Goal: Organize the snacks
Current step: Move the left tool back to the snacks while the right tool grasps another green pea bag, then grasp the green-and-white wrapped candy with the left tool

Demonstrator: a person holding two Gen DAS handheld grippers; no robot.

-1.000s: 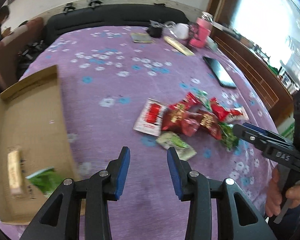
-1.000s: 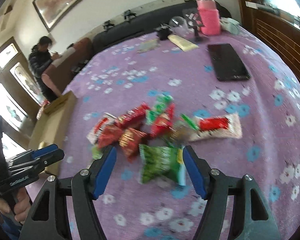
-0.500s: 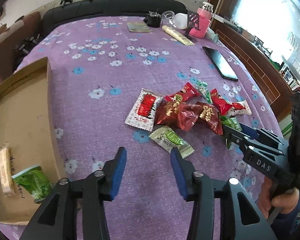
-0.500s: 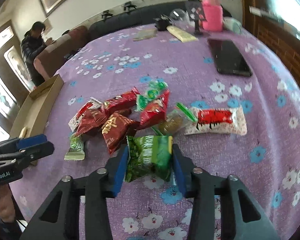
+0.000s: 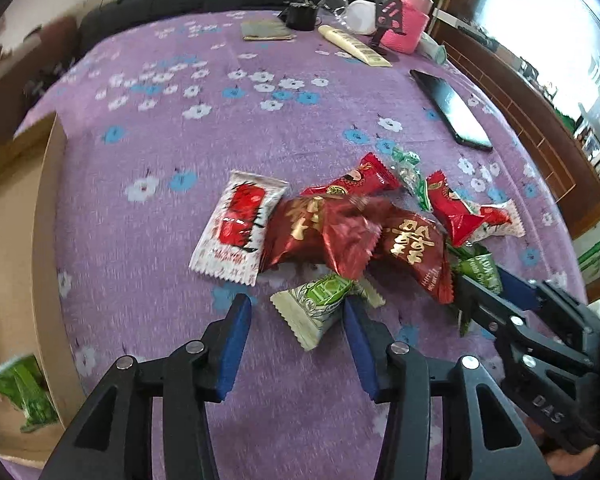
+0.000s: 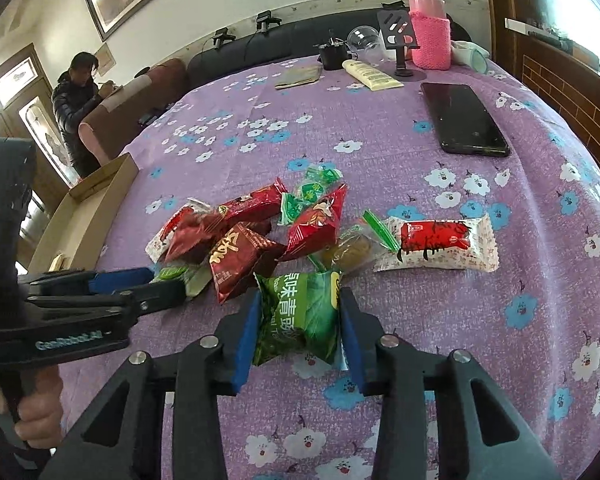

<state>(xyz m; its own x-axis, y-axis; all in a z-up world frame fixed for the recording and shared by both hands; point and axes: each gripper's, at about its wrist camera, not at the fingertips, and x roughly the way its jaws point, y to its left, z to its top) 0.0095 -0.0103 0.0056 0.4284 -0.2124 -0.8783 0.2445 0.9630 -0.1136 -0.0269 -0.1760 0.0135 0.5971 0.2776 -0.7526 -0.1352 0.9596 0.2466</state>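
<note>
My right gripper (image 6: 298, 322), bottom centre of its frame, has just closed and clamps the green packet (image 6: 300, 316) between its pads. My left gripper (image 5: 296, 344), bottom centre, stands partly open around the pale green sachet (image 5: 320, 308), with the right-hand pad at its edge. Snack pile (image 5: 360, 224) mid-frame; box (image 5: 28, 248) at left edge.

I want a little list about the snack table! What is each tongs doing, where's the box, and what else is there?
right tongs: shut on a green crinkly snack packet
left tongs: open around a pale green wrapped candy, pads not pressing it
snack pile: red foil packets on the purple flowered tablecloth
box: brown cardboard tray at the cloth's edge, a green packet inside
other: black phone, pink bottle
</note>
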